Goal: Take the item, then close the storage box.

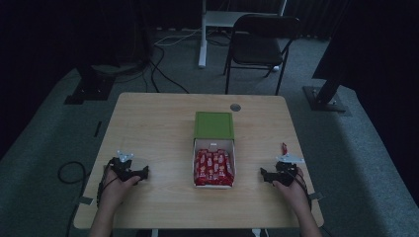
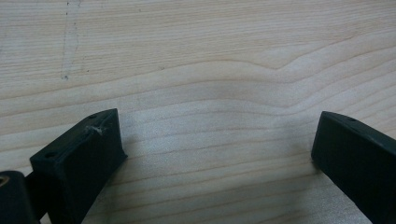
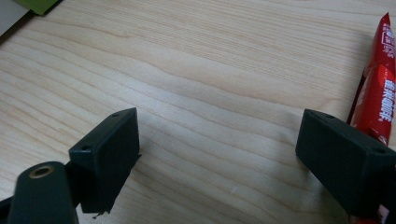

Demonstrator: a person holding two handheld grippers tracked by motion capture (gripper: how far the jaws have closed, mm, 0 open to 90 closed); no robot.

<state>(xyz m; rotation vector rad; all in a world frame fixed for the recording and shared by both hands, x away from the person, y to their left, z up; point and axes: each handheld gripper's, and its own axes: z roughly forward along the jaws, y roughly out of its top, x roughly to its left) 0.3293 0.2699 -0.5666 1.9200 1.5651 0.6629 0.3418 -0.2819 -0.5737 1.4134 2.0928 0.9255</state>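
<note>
- Landmark: white box (image 1: pixel 214 146), open, lying mid-table on the wooden table (image 1: pixel 148 123).
- Nearest the person, left of the box and well apart from it: left hand (image 1: pixel 114 187) holding the left tongs (image 1: pixel 145 173) low over the table; tips point toward the box.
- Left tongs (image 2: pixel 215 154) in the left gripper view: jaws spread wide, bare wood grain between them, nothing gripped.
- Right of the box, also well apart: right hand (image 1: pixel 292 190) holding the right tongs (image 1: pixel 263 174), tips pointing toward the box.
- Right tongs (image 3: pixel 217 149) in the right gripper view: jaws stand wide apart, nothing between them but table.
- Loose red snack packet (image 3: pixel 379 88) lies flat on the table just beside the outer side of one right jaw, outside the gap, not gripped. In the high view it shows as a small red strip (image 1: pixel 284 148) right of the box, just past the right tongs; can't tell if it touches the jaw.
- Inside the box: row of red snack packets (image 1: pixel 213 168) packed side by side, filling the near part of the tray.
- Green lid (image 1: pixel 213 125) sits at the far end of the box, touching it, flat.
- Farther than the box: small round grey cap (image 1: pixel 235 107) in the table near the far edge.
- Beyond the table, on the grey floor: black folding chair (image 1: pixel 262 42), white desk leg (image 1: pixel 202 34), loose black cables (image 1: pixel 158 69).
</note>
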